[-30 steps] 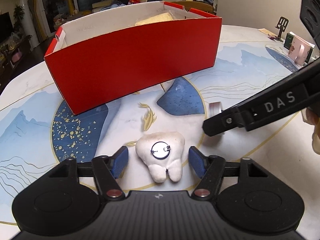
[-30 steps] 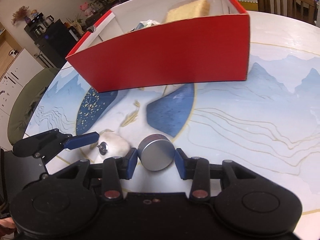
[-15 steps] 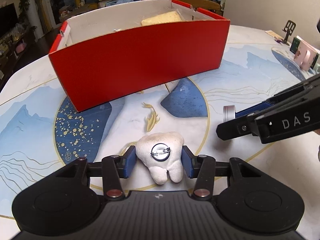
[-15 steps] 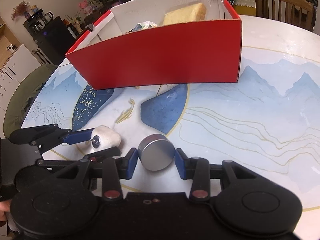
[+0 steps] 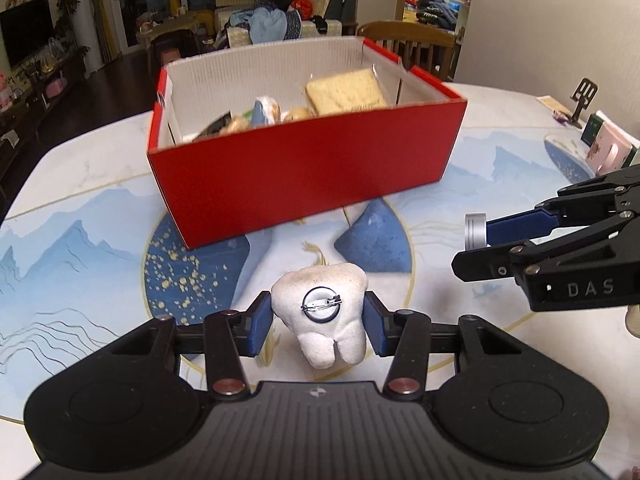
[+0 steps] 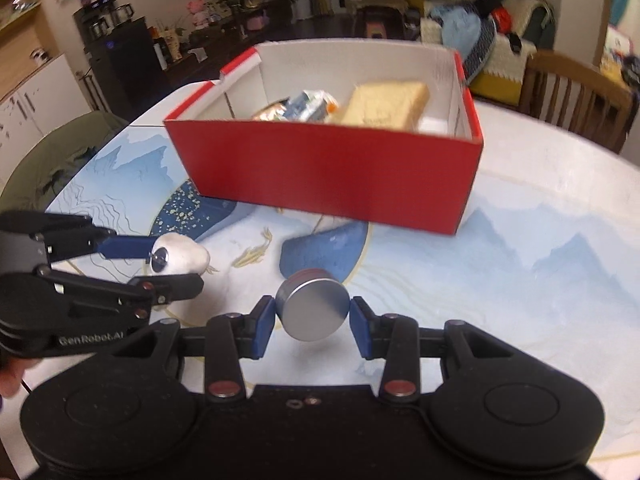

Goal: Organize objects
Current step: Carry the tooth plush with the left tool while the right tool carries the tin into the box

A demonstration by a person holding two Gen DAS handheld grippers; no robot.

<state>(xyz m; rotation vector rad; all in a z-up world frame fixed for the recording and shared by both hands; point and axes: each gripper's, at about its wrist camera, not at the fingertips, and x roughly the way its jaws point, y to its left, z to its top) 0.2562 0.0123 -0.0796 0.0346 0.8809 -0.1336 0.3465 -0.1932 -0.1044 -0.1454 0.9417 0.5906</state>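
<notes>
Left wrist view: left gripper (image 5: 319, 317) clamped on tooth plush (image 5: 320, 312); right gripper (image 6: 314, 317) clamped on tin (image 6: 313, 305); both raised for red box (image 5: 304, 176) ahead.

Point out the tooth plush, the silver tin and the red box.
tooth plush (image 5: 320, 322), left wrist view, on its white body below the pin.
silver tin (image 6: 314, 310), right wrist view, on its flat face.
red box (image 5: 304, 176), left wrist view, on its near wall.

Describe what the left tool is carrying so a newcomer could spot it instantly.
Start at the red box on the painted table. In front of it, the left tool grips a white plush tooth. Unlike the silver round tin in the right tool, it is soft, with a pin-back disc.
</notes>
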